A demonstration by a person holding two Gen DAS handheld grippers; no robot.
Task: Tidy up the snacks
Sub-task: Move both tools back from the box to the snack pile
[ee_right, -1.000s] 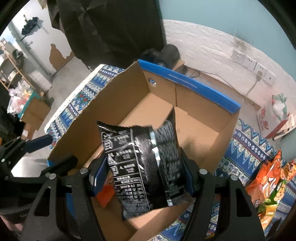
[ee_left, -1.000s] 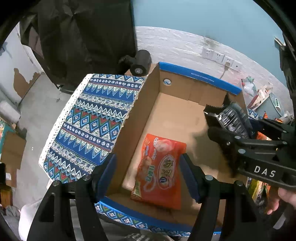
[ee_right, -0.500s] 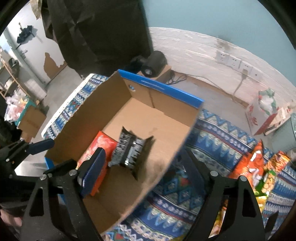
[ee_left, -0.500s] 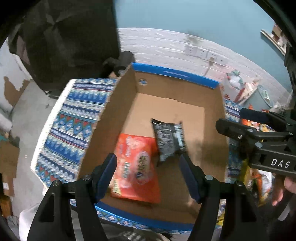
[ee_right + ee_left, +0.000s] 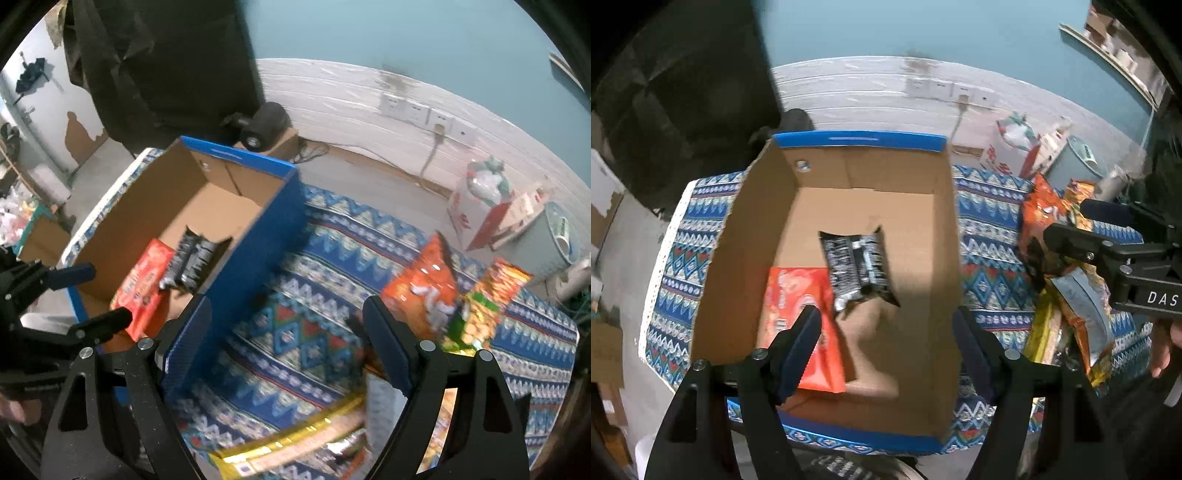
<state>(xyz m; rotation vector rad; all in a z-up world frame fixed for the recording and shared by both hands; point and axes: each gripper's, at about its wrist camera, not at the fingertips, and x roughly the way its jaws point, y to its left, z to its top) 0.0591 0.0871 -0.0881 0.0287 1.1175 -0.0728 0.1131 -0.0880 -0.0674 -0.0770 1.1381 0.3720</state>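
A cardboard box with blue rims (image 5: 860,141) (image 5: 236,155) stands on a patterned blue cloth. Inside lie a black snack bag (image 5: 857,269) (image 5: 190,264) and an orange-red snack bag (image 5: 794,317) (image 5: 144,286), side by side. My left gripper (image 5: 888,343) is open and empty, above the box's near end. My right gripper (image 5: 288,332) (image 5: 1071,225) is open and empty, over the cloth right of the box. A pile of snack bags lies on the right: an orange bag (image 5: 424,291) (image 5: 1039,214), a green-and-orange bag (image 5: 484,306) and a yellow pack (image 5: 288,443).
The patterned cloth (image 5: 332,258) covers the table. Behind it are a white wall with sockets (image 5: 417,109), a black lamp-like object (image 5: 264,123), a white carton (image 5: 480,206) and a grey bin (image 5: 1075,166). Bare floor lies to the left (image 5: 624,236).
My right gripper let go of the black bag, which fell into the box beside the orange-red bag. The right gripper then swung right, out over the cloth toward the snack pile.
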